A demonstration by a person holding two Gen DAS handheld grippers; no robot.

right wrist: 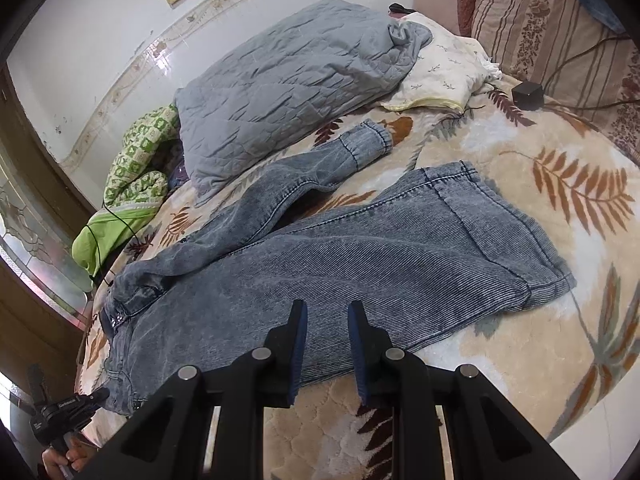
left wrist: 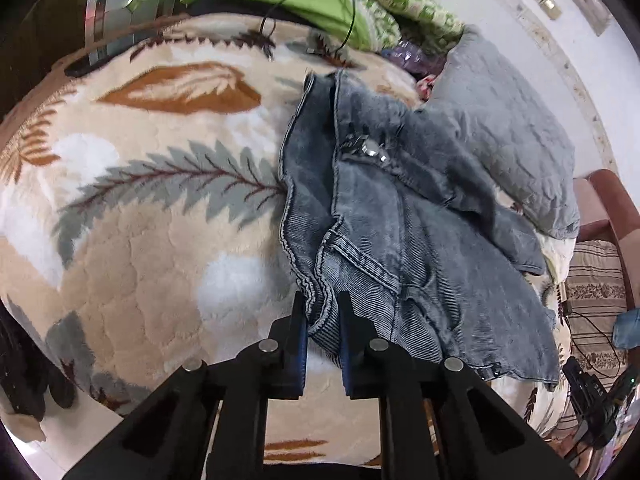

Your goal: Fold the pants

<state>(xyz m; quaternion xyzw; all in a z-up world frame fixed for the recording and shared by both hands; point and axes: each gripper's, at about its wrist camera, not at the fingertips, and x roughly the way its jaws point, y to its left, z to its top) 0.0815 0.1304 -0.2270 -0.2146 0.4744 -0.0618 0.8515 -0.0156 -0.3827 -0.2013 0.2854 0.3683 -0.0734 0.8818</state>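
Observation:
Grey-blue denim pants (left wrist: 400, 240) lie on a leaf-patterned blanket (left wrist: 140, 260). Their waistband end is nearest me in the left wrist view, and small shiny studs sit near the fly. My left gripper (left wrist: 322, 300) is shut on a bunched fold of the waistband, with denim pinched between its pads. In the right wrist view the pants (right wrist: 360, 264) stretch away to the right, one wide leg flat and a cuffed leg (right wrist: 360, 140) angled off behind it. My right gripper (right wrist: 326, 310) stands over the near edge of the wide leg. Its jaws are a narrow gap apart, and the denim under them lies flat.
A grey quilted pillow (right wrist: 280, 88) and a white patterned pillow (right wrist: 440, 76) lie behind the pants. Green cloths (right wrist: 132, 168) with a thin black cable are piled at the far left. A small black box (right wrist: 528, 94) and a striped cushion (right wrist: 540, 28) sit far right. A person's hand (right wrist: 66, 456) shows at the lower left.

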